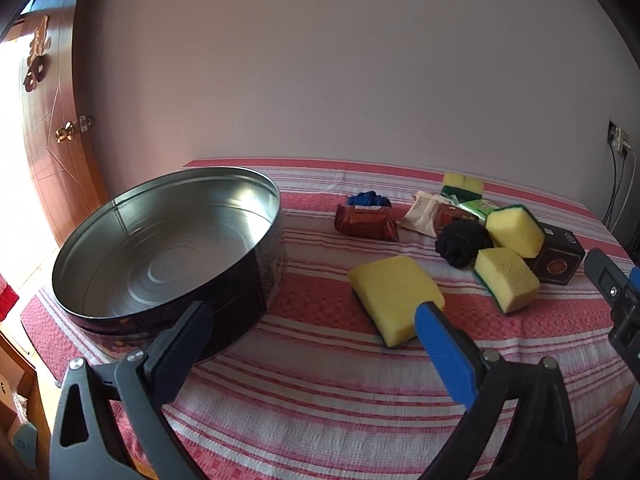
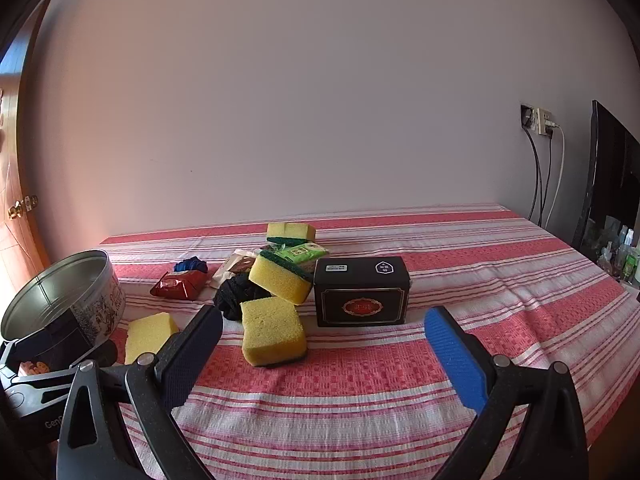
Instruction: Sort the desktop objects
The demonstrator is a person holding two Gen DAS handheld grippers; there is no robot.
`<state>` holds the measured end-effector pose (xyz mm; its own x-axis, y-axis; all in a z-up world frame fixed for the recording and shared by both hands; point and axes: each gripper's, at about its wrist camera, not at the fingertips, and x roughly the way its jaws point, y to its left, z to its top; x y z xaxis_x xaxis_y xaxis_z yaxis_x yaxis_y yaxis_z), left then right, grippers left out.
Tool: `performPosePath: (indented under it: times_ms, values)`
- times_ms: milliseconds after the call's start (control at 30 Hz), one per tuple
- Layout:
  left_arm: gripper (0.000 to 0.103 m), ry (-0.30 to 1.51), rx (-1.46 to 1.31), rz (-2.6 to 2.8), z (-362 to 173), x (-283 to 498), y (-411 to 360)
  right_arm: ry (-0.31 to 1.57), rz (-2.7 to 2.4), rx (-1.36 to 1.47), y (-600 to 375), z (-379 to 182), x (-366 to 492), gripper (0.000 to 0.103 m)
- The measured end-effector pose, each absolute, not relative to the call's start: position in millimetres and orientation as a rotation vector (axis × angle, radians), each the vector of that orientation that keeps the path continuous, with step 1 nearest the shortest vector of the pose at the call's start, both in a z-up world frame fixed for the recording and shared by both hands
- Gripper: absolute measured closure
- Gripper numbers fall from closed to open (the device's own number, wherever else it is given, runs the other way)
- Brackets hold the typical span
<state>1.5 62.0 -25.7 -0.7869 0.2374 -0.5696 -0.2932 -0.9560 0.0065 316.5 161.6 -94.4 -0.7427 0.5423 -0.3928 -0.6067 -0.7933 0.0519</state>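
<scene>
A round metal tin (image 1: 168, 240) stands empty at the table's left; its rim (image 2: 56, 280) shows in the right wrist view. Several yellow sponges lie on the striped cloth: one (image 1: 394, 298) just ahead of my left gripper (image 1: 316, 316), two more (image 1: 506, 278) (image 1: 516, 230) farther right. A black box (image 2: 362, 296) stands just ahead of my right gripper (image 2: 324, 322), with a sponge (image 2: 274, 330) to its left. Red packet (image 1: 366, 226), blue cloth (image 1: 368, 199), black cloth ball (image 1: 462, 242) and snack packets (image 1: 428, 212) lie behind. Both grippers are open and hold nothing.
The table meets a pale wall at the back. A wooden door (image 1: 52, 128) stands at far left. A wall socket with cables (image 2: 540, 120) and a dark screen (image 2: 612, 168) sit at the right. My right gripper (image 1: 612, 280) shows at the left view's right edge.
</scene>
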Motion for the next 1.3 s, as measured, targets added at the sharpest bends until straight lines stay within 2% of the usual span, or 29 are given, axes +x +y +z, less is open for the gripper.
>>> performPosePath:
  times_ms: [133, 333, 700, 733, 967, 1133, 1300]
  values:
    - [0.002, 0.191, -0.897, 2.662, -33, -13, 95, 0.236, 2.436, -0.487, 169, -97, 323, 0.000]
    - [0.028, 0.099, -1.098, 2.493, -48, -47, 127, 0.286, 2.411, -0.492, 187, -100, 337, 0.000]
    - [0.032, 0.193, -1.182, 2.493, -71, -61, 150, 0.386, 2.386, -0.549, 215, -110, 337, 0.001]
    - [0.042, 0.180, -1.178, 2.497, -70, -63, 148, 0.397, 2.377, -0.556, 218, -111, 336, 0.001]
    - [0.044, 0.012, -1.136, 2.469, -66, -62, 126, 0.468, 2.404, -0.641, 242, -113, 316, 0.001]
    - [0.044, 0.071, -0.958, 2.568, -45, -38, 118, 0.395, 2.404, -0.819, 248, -118, 274, 0.001]
    - [0.044, 0.046, -0.919, 2.565, -28, -32, 107, 0.335, 2.334, -0.901, 257, -125, 241, 0.001]
